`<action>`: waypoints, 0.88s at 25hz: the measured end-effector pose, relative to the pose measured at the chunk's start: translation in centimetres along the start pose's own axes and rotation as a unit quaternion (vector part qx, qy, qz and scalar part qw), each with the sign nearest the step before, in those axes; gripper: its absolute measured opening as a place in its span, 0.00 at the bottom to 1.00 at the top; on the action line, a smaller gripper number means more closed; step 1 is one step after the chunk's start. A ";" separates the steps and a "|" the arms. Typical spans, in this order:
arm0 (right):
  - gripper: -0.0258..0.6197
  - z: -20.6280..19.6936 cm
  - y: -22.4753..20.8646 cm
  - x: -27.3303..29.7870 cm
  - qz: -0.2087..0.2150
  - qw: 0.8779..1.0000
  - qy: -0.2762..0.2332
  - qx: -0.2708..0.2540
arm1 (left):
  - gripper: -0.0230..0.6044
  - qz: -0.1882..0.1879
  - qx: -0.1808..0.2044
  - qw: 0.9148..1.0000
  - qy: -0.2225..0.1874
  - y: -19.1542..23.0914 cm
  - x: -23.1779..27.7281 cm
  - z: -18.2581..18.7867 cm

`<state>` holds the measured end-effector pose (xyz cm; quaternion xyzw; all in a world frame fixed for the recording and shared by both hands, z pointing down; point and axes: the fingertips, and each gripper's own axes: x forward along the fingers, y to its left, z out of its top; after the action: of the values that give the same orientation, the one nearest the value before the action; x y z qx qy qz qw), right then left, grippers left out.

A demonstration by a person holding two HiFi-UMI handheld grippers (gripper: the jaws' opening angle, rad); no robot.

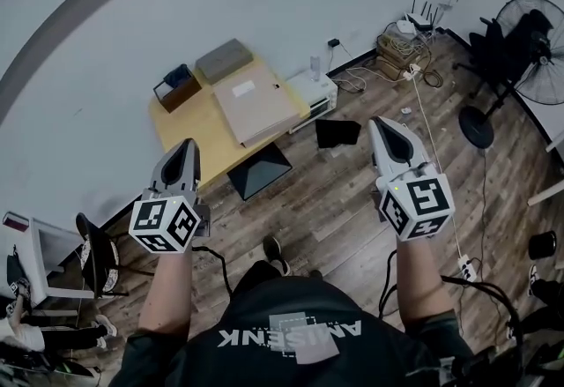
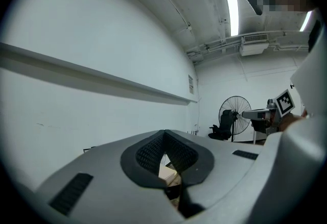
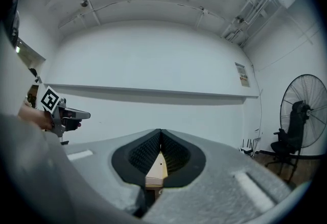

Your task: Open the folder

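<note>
Two claws, left claw (image 1: 187, 150) and right claw (image 1: 381, 128), were both fully closed with nothing gripped, held level in the air and well apart from the work. The folder (image 1: 256, 103) lay flat on the low yellow tabletop (image 1: 196, 131) against the white wall, towards its right end and partly overhanging the edge, with a small white label on the cover. It looked like a beige card cover: probably light, fairly stiff and smooth, so likely to slide if lifted from one side only. My call was to pin it with one claw and pinch the free edge of the cover with the other. I couldn't tell from here which edge was the spine. A grey box (image 1: 223, 59) sat near its far corner, a dark tray (image 1: 176, 87) to the left, and a white machine (image 1: 315, 93) just beside the tabletop's right end. The floor (image 1: 335, 200) was wood plank, with a black item (image 1: 337, 131) lying on it, cables and a router (image 1: 414, 24) by the wall, and a standing fan (image 1: 538, 59) at far right.
</note>
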<state>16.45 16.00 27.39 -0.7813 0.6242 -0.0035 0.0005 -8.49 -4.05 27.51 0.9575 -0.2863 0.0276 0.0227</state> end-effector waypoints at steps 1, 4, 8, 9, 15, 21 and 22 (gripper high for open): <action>0.05 0.0 -0.1 0.6 0.000 1.000 0.000 -0.001 | 0.04 -0.001 0.001 1.000 0.002 0.3 0.6 -0.2; 0.05 0.1 -0.7 3.1 -0.006 1.000 0.003 -0.005 | 0.04 0.002 -0.009 1.000 -0.008 1.8 2.5 -0.3; 0.05 0.1 -0.2 6.4 -0.003 1.000 0.012 -0.002 | 0.04 -0.008 -0.009 1.000 -0.015 3.5 5.2 -0.4; 0.05 0.0 0.1 7.3 0.001 1.000 0.013 -0.004 | 0.04 -0.010 -0.006 1.000 -0.013 3.8 5.9 -0.6; 0.05 -0.8 0.5 13.0 0.004 1.000 0.027 -0.009 | 0.04 -0.024 -0.022 0.999 -0.010 6.5 10.0 -1.6; 0.05 -0.8 0.2 17.5 0.002 0.999 0.032 -0.013 | 0.04 -0.024 -0.019 1.000 -0.008 9.2 13.3 -2.0; 0.05 -0.8 0.3 18.2 0.008 0.999 0.031 -0.015 | 0.04 -0.023 -0.019 1.000 -0.010 9.7 13.8 -2.1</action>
<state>20.15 -1.86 28.25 -0.7756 0.6302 -0.0186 -0.0304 -2.41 -19.55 30.73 0.9634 -0.2649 0.0123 0.0390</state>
